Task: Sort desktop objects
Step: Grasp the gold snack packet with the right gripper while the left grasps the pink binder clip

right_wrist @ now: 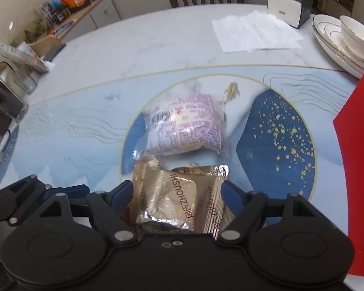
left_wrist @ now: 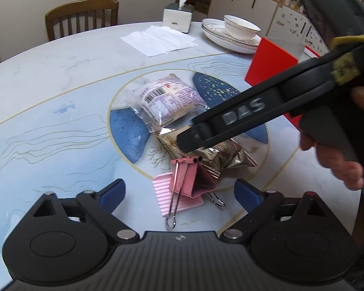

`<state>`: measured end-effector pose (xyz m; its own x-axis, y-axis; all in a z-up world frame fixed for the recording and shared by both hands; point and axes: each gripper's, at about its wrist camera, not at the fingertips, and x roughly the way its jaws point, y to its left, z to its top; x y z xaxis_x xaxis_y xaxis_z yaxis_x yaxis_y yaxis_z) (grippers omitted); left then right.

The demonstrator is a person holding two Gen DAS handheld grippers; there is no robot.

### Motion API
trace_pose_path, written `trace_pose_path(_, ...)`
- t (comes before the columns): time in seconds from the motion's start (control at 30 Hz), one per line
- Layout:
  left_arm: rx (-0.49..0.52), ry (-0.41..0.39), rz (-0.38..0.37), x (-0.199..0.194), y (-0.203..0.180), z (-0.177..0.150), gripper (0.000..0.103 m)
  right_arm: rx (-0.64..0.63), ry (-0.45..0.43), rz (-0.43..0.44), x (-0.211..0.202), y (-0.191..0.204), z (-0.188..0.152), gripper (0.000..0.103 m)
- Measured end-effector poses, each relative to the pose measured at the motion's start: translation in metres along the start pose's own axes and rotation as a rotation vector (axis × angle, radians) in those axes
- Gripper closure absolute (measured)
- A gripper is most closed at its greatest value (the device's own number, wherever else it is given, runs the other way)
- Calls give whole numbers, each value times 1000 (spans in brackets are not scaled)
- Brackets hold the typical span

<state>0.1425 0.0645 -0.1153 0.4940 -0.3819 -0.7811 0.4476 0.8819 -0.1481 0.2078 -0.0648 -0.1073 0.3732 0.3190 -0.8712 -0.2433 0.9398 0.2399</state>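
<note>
Two snack packets point(right_wrist: 179, 203), gold one half-hidden between right hand-held gripper point(right_wrist: 177, 191) fingers.

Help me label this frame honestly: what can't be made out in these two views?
- Gold foil snack packet: near end hidden under the right gripper in the right wrist view, so jaw contact is unclear.
- Red flat box: cut off by the frame edge.
- Clear-wrapped pink snack packet: print blurred.
- Pink binder clip: partly covering a pink ridged item, identity unclear.

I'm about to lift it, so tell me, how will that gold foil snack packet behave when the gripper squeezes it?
The gold foil packet looks crinkled and puffy, so it will likely crumple and feel light. Its glossy film may slip between the right gripper pads.
</note>
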Motion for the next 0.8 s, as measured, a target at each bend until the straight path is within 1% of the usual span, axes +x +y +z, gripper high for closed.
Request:
trace_pose_path(0.1,15,1,-2,1,-3,-1,13,-16,21,-29,9,1,-3,22)
trace_pose_path(0.17,19,7,-3,3,-4,-1,21,-6,26,-18,10,-3,-4,20)
trace_pose_path(0.27,21,15,6,6,-4,-1,30,6,40,-20,11,-8,-5,19)
trace_pose_path(0.33,21,12,7,6,-4,-1,32,9,47,-35,12,-13,-7,19)
trace_pose_path(0.43,29,7,11,6,-5,0,38,3,41,-43,9,-17,-9,20)
trace_pose_path(0.57,34,15,11,7,-7,0,39,-1,29,-82,6,-24,-13,21)
trace_pose_path(0.67,24,22,-2,8,-9,4,39,-6,25,-92,4,-28,-15,22)
trace_pose_path(0.73,14,27,-8,9,-11,7,39,-5,23,-91,2,-30,-14,24)
trace_pose_path(0.8,1,33,-6,11,-12,9,39,-6,21,-87,1,-29,-14,28)
